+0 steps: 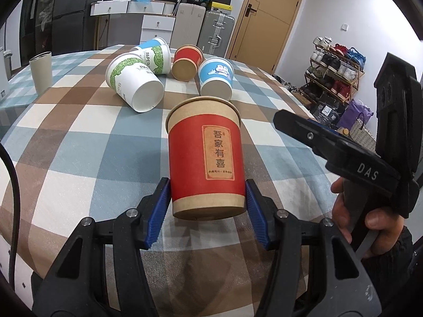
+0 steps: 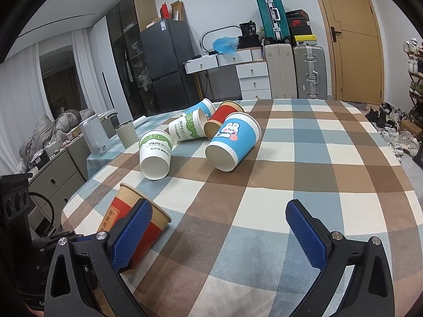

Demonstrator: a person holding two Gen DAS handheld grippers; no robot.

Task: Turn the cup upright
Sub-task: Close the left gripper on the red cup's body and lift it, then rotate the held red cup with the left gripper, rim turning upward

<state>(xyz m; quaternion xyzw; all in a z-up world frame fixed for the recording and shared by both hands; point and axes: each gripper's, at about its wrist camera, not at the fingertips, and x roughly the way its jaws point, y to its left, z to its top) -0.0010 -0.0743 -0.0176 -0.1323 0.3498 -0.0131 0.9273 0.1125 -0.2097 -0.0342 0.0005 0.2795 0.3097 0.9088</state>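
A red and kraft paper cup (image 1: pixel 205 158) with Chinese lettering is between the blue pads of my left gripper (image 1: pixel 207 206), which is shut on its lower part. The cup is held rim away from the camera, leaning, close to the checked tablecloth (image 1: pixel 79 145). It also shows in the right wrist view (image 2: pixel 127 211), tilted, behind my right gripper's left pad. My right gripper (image 2: pixel 219 227) is open and empty above the tablecloth; it shows at the right of the left wrist view (image 1: pixel 330 142).
Several more paper cups lie on their sides at the table's far part: a white and green one (image 2: pixel 155 155), a second white and green one (image 2: pixel 186 126), a blue rabbit cup (image 2: pixel 232 142), a red one (image 2: pixel 222 117). A grey tumbler (image 1: pixel 41 72) stands at the left.
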